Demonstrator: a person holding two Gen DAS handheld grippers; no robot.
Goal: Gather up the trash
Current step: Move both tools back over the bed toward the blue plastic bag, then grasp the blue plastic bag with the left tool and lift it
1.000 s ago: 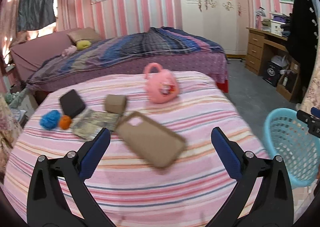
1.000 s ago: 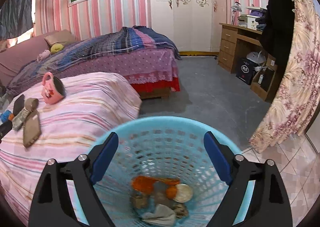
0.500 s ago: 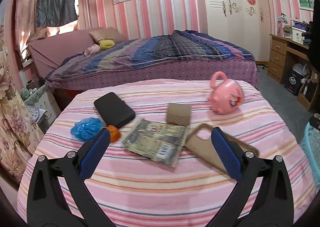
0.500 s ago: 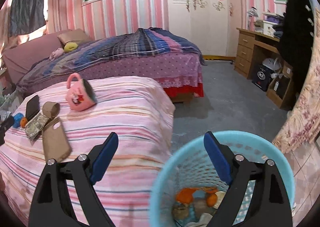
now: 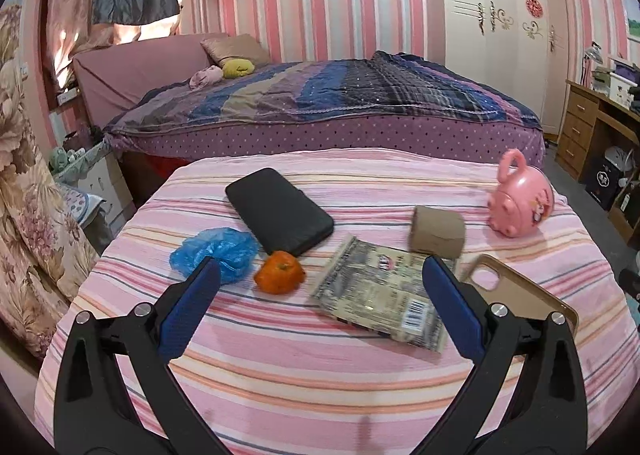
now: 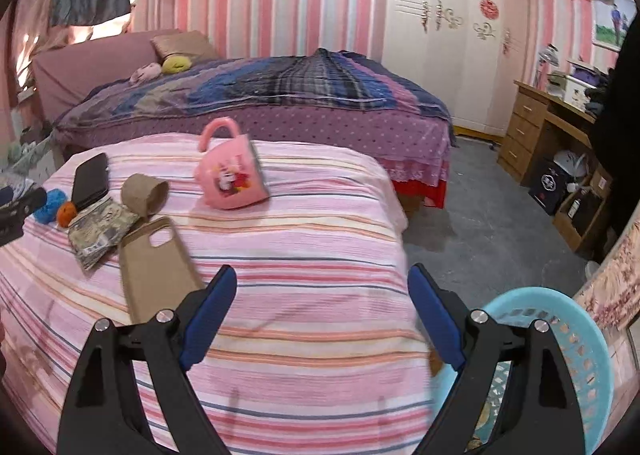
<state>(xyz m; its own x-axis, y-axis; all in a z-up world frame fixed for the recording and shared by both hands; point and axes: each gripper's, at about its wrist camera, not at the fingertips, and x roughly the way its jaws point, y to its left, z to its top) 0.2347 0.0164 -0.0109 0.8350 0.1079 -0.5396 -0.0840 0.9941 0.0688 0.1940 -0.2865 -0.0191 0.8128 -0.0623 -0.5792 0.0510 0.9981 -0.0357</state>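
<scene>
On the near bed (image 5: pixel 320 367), covered in a pink striped woven sheet, the items lie in a loose row. Far left is a crumpled blue plastic bag (image 5: pixel 216 251), thin and glossy, and just beside it a small round orange fruit (image 5: pixel 279 277) with dimpled skin. Behind these rests a black rectangular phone (image 5: pixel 279 211), matte, with rounded corners. Right of the fruit lies a flat printed foil wrapper (image 5: pixel 380 295) bearing a barcode at its near corner; its other print is too blurred to read. A short brown cardboard tube (image 5: pixel 437 231) touches the wrapper's far edge. A tan phone case (image 5: pixel 528 295) with a camera cut-out lies at the right, and a pink plastic mug (image 5: pixel 520 201) with a cartoon print lies on its side beyond.

Left gripper (image 5: pixel 320 309) hovers wide open, empty, over the fruit and wrapper. Right gripper (image 6: pixel 323 315) is likewise wide and empty above the bed's near right part. A light blue perforated plastic basket (image 6: pixel 580 335) stands on the floor at the right, with scraps inside.
</scene>
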